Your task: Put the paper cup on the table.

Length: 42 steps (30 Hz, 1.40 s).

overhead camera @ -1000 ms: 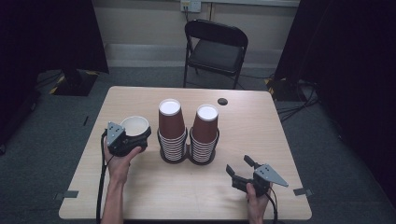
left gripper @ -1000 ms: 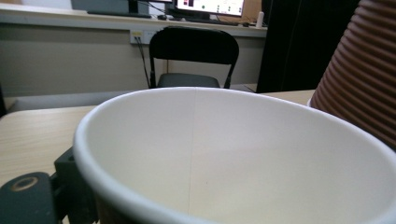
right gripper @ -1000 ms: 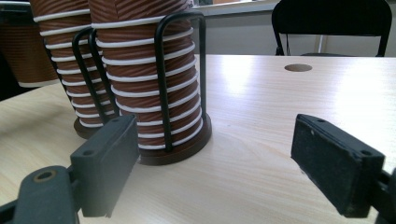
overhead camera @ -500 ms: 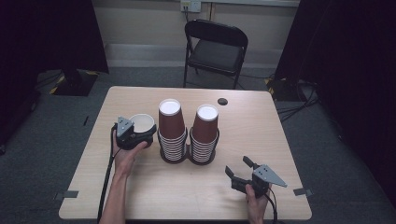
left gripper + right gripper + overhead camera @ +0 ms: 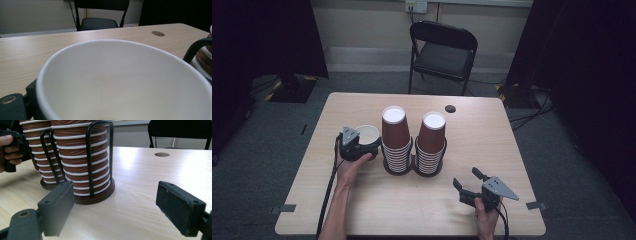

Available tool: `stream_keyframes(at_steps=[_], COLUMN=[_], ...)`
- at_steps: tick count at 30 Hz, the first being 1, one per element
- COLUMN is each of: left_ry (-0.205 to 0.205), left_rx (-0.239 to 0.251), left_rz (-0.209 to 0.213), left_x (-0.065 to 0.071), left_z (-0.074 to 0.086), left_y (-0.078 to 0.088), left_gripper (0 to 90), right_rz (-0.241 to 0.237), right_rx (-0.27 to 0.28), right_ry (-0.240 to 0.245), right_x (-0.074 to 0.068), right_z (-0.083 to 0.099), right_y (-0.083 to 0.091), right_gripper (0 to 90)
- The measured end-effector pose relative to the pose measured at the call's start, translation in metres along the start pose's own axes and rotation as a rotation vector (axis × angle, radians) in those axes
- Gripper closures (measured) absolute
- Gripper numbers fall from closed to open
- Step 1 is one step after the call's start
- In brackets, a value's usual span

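Observation:
A paper cup [image 5: 368,134], white inside, stands mouth up between the jaws of my left gripper [image 5: 364,145], just left of the left stack. In the left gripper view the cup [image 5: 120,82] is very close, with one jaw against its left side. Those jaws have just been opening a little with the cup still between them. Two tall stacks of brown ribbed cups [image 5: 394,137] [image 5: 431,142] sit in black wire holders at mid-table. My right gripper [image 5: 466,179] lies near the front right edge, open and with nothing in it, aimed at the stacks [image 5: 82,157].
The wooden table [image 5: 412,200] has a round cable hole [image 5: 450,108] at the back. A black folding chair [image 5: 443,50] stands behind the table. Dark curtains hang on both sides. The person's left hand [image 5: 8,150] is beside the farther stack.
My left gripper has carried the cup to the right, closer to the left stack, and lower. The right gripper has not moved.

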State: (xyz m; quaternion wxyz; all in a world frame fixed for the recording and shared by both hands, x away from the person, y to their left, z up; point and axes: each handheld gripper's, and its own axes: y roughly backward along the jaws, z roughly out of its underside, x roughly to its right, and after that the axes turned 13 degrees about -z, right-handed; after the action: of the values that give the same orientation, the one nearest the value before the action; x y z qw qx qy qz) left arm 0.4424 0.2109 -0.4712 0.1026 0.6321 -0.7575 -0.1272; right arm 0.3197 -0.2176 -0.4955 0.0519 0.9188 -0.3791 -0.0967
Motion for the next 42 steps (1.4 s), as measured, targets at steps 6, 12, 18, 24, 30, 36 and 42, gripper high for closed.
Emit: stream_keyframes(at_steps=[6,12,18,24,30,36,42], left_ry=[0.001,-0.023,-0.058,-0.065,-0.069,-0.080,-0.077], left_rx=[-0.038,-0.070,-0.135,-0.168,-0.169,-0.210,-0.195], left_rz=[-0.004,-0.020,-0.038,-0.050,-0.065,-0.090,-0.084], left_x=[-0.002,-0.001,0.000,0.001,0.004,0.005,0.003], left_z=[0.004,0.011,0.014,0.017,0.021,0.027,0.026], left_y=[0.000,0.001,0.000,0.000,0.006,0.006,0.014], left_gripper=[6.6,10.2,12.2,14.3,14.8,15.6,15.4], right_rz=[-0.003,-0.005,-0.003,-0.004,-0.003,0.000,-0.001], right_rx=[-0.002,-0.002,-0.002,-0.004,-0.007,-0.006,-0.005], right_ry=[-0.002,-0.008,-0.011,-0.010,-0.013,-0.014,-0.016], right_x=[0.000,0.000,0.001,0.000,0.001,0.001,0.001], right_z=[0.000,0.000,0.000,0.000,0.000,0.000,0.000], right_y=[0.000,0.000,0.000,0.000,-0.001,0.000,0.000], right_gripper=[14.3,14.3,14.3,14.3,14.3,14.3,14.3])
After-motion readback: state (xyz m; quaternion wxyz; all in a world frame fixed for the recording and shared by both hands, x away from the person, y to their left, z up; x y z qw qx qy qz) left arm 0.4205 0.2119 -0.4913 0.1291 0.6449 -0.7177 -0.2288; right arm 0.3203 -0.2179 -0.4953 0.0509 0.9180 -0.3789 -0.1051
